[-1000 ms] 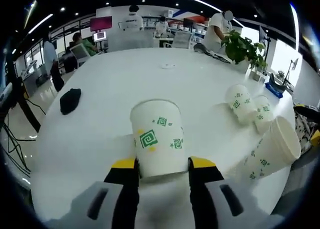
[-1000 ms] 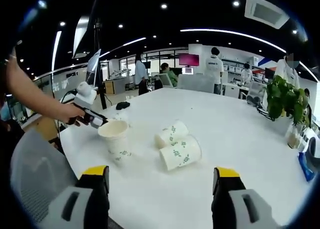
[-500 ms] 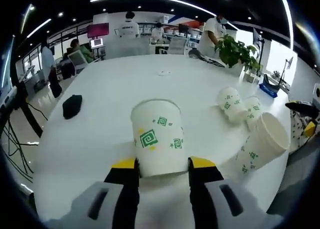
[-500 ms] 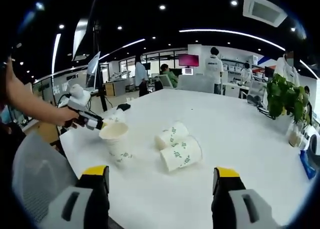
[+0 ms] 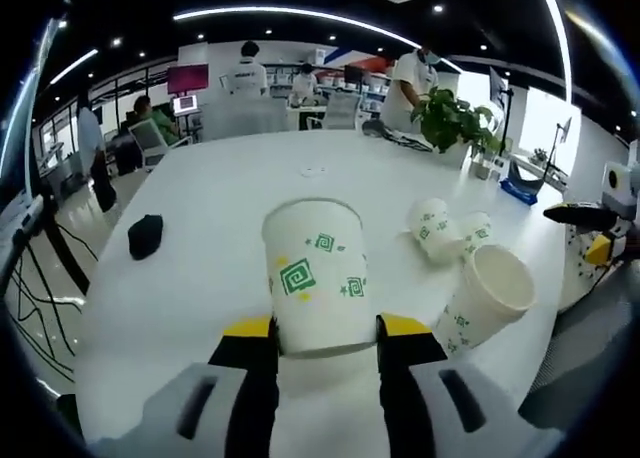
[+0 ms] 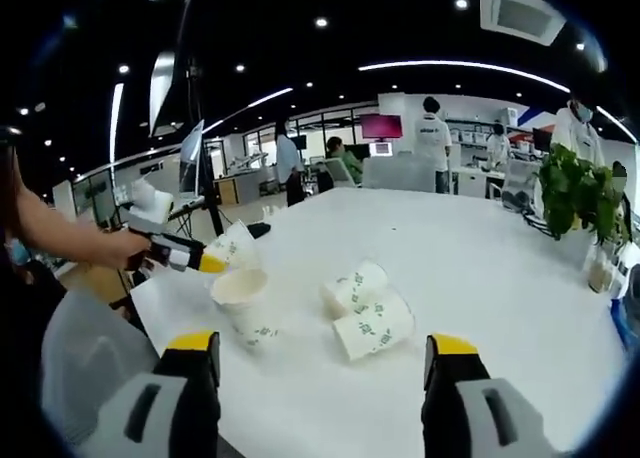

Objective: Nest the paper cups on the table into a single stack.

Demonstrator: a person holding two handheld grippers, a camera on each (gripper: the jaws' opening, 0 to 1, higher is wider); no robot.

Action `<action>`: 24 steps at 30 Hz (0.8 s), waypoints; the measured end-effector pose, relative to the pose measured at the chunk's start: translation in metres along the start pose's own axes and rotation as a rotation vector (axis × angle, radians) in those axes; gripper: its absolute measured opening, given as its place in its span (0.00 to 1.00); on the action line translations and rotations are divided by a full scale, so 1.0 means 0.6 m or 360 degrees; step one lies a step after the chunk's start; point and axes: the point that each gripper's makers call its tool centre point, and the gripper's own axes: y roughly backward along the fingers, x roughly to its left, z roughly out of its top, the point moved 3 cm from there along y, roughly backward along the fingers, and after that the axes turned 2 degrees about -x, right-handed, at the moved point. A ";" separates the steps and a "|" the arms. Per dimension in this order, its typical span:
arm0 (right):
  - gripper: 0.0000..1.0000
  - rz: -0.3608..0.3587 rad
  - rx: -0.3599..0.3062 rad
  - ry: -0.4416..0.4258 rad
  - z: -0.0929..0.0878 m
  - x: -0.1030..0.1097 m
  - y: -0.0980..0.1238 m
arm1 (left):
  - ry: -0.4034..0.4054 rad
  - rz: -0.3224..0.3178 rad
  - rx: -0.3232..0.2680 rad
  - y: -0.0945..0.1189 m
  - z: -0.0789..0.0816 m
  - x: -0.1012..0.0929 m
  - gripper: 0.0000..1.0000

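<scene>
My left gripper [image 5: 325, 326] is shut on a white paper cup with green swirls [image 5: 314, 273], held off the table. In the right gripper view that left gripper [image 6: 178, 251] comes in from the left with its held cup [image 6: 232, 248] tilted just above and behind an upright cup [image 6: 243, 304]. The upright cup [image 5: 488, 300] stands near the table edge. Two more cups lie on their sides close together [image 6: 357, 285] [image 6: 375, 325], also seen as the lying pair [image 5: 432, 228] [image 5: 472, 233]. My right gripper [image 6: 322, 348] is open and holds nothing.
The big white table [image 6: 480, 278] stretches far back. A black object [image 5: 146, 235] lies at its left side. A potted plant [image 5: 450, 118] stands at the far right edge. People and desks are behind. A grey chair back [image 6: 80, 368] is near the table edge.
My left gripper has carried its cup up and closer to the upright cup, now tilted over it. The right gripper stays open, barely shifted.
</scene>
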 end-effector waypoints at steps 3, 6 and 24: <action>0.82 0.0037 -0.0024 -0.0013 0.017 0.009 -0.004 | 0.0007 -0.0010 -0.0040 0.008 0.012 -0.001 0.37; 0.82 0.0065 -0.0043 -0.0006 0.031 0.017 -0.007 | 0.0003 -0.0020 -0.0059 0.018 0.022 -0.004 0.37; 0.75 0.0274 -0.0102 -0.0003 0.098 0.068 -0.019 | -0.0097 -0.0192 -0.0172 0.078 0.070 -0.068 0.37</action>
